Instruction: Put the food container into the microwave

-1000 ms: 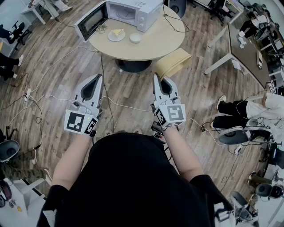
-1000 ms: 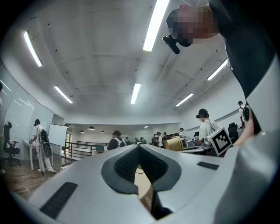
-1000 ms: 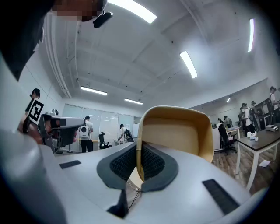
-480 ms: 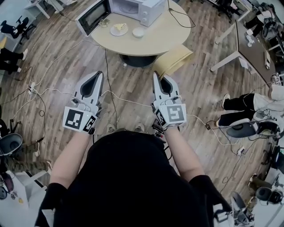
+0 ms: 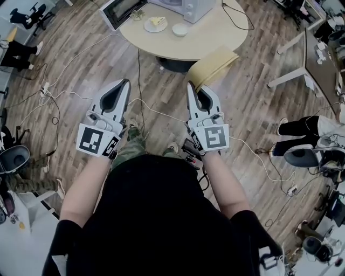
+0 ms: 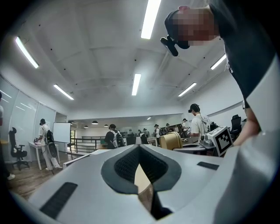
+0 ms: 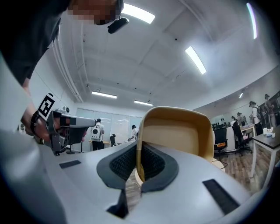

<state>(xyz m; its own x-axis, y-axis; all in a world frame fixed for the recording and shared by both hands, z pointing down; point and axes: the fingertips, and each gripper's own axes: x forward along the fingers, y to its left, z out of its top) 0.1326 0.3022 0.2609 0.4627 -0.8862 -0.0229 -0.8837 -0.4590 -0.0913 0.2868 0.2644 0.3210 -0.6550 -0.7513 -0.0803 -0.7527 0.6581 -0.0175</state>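
Wood planks make up the floor (image 5: 259, 81) beneath the person, who holds both grippers low in front of the body, well apart from the round table (image 5: 215, 40). The left gripper (image 5: 125, 82) is clenched on nothing, its jaws meeting at the tips. The right gripper (image 5: 190, 84) is likewise pressed closed and empty (the yellow chair (image 5: 215, 60) only shows beyond its tips). The food container (image 5: 156, 23), a white dish with a yellow morsel on it, sits on the table just beside a small white bowl (image 5: 179, 29). Both are near the microwave (image 5: 198, 7), whose door (image 5: 123, 9) stands open. Other people (image 6: 112, 136) stand far off in the room.
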